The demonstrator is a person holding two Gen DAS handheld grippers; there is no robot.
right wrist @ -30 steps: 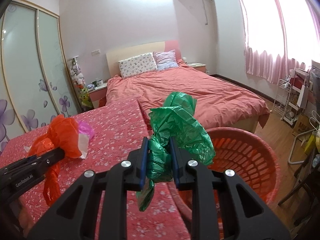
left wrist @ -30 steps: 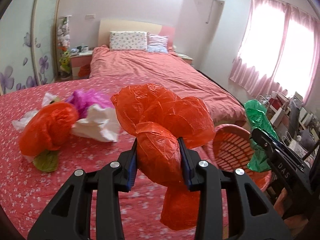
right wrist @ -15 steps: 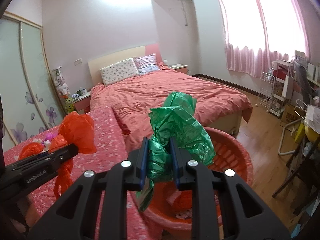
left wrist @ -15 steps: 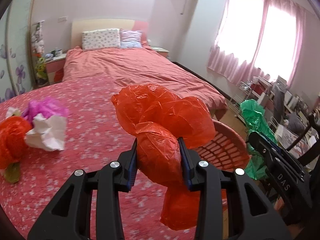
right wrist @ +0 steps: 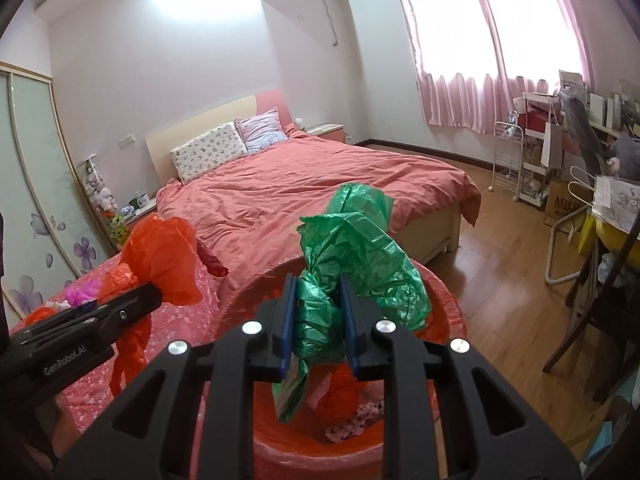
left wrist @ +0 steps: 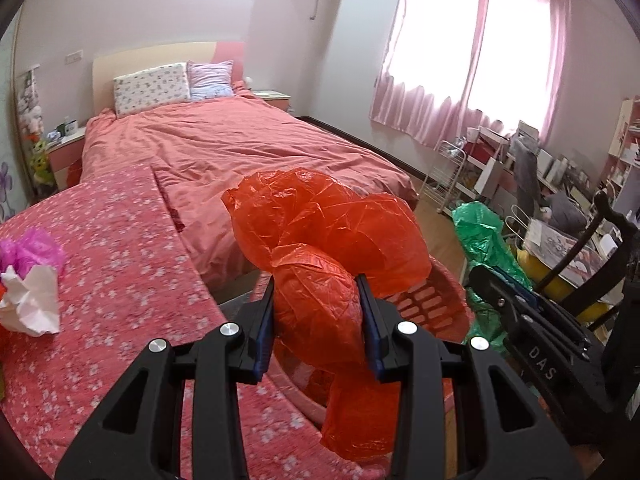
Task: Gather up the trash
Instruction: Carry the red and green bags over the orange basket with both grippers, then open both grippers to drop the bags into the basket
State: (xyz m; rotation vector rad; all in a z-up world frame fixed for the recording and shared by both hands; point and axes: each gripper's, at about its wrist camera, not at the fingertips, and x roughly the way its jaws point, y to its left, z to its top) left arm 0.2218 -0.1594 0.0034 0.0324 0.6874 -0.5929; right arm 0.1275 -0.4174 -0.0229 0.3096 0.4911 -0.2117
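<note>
A crumpled green plastic bag [right wrist: 356,256] is clamped by the right gripper [right wrist: 318,328] over the round red basket [right wrist: 452,312], ready for dropping, while a crumpled orange plastic bag [left wrist: 328,248] is pinched by the left gripper [left wrist: 318,320].

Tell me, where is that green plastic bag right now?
The green bag is pinched between the right gripper's fingers, hanging over the red basket beside the flowered table, with the orange bag to its left.

Both wrist cameras look forward, close over the basket [right wrist: 448,304], sharing the bed [left wrist: 240,152].
</note>
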